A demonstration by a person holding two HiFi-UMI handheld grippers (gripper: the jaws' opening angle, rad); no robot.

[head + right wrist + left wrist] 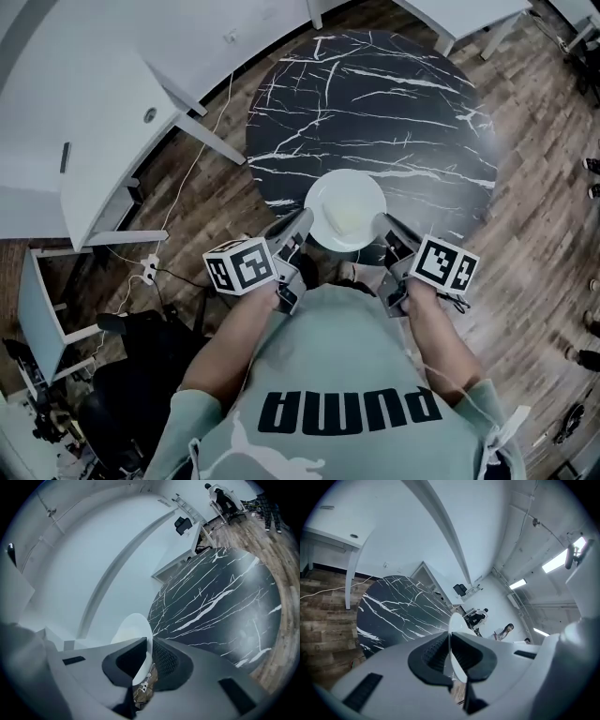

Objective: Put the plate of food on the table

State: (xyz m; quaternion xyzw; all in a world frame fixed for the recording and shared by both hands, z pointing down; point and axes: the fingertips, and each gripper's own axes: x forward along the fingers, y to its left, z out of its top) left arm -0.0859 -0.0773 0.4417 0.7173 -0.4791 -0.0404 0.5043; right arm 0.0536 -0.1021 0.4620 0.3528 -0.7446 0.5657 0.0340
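At the near edge of the round black marbled desk, a white plate is held level between two tools, one at each side of its rim. The left tool grips the plate's left edge and the right tool grips its right edge, each carried on a bare forearm with its marker cube facing up. In the left gripper view the dark ribbed jaws of the left tool are closed onto the thin rim of the plate, which shows edge-on against the desk. In the right gripper view the right tool is likewise clamped on the plate, with the veined desk top spread out beyond it. From the head view the plate overlaps the desk's near rim; whether its base touches the top or hangs just above it cannot be told. A pale, faintly yellowish patch lies in the middle of the plate, too washed out to identify. The desk stands on a wooden floor, with a white desk off to the left and a thin cable trailing across the boards near it.
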